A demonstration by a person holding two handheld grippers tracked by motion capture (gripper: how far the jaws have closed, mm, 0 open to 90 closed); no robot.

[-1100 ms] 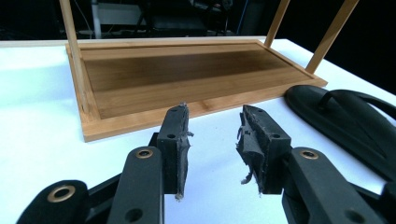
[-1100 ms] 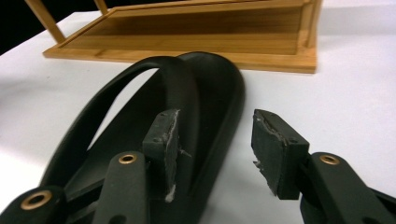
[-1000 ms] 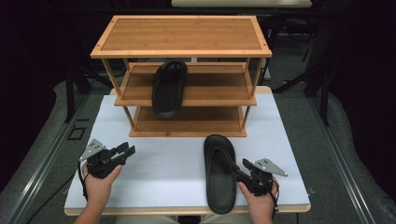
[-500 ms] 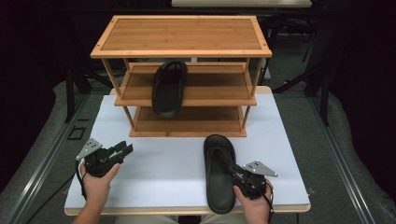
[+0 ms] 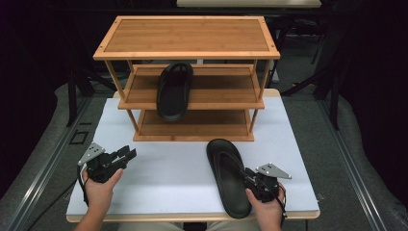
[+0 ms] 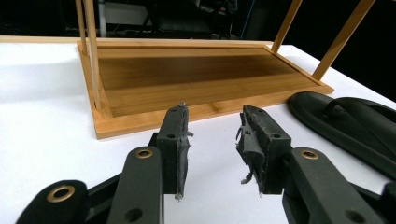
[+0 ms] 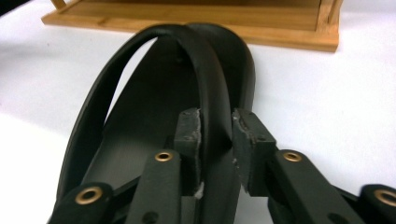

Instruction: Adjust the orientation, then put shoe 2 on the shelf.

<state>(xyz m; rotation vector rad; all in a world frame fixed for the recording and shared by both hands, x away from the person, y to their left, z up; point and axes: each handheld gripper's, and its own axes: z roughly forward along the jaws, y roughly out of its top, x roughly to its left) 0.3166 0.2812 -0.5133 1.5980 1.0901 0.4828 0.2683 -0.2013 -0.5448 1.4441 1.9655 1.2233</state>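
A black flip-flop (image 5: 228, 173) lies on the white table (image 5: 159, 180), toe towards the rack. My right gripper (image 5: 250, 177) sits at its right edge near the heel. In the right gripper view the jaws (image 7: 215, 135) have just been closing and now pinch the flip-flop's right strap (image 7: 210, 79) between their pads. A second black flip-flop (image 5: 174, 90) rests on the middle shelf of the bamboo shoe rack (image 5: 187, 36). My left gripper (image 5: 126, 155) hovers open over the table's left front, nothing between its pads (image 6: 175, 135), aimed at the rack's bottom shelf (image 6: 196, 79).
The three-shelf rack stands at the back of the table, its bottom shelf bare. White tabletop lies between the two hands. Dark floor and metal frames surround the table; the front edge is just below both hands.
My right gripper has shifted left onto the flip-flop and its jaws have closed on the strap. The left gripper and both flip-flops stay where they were.
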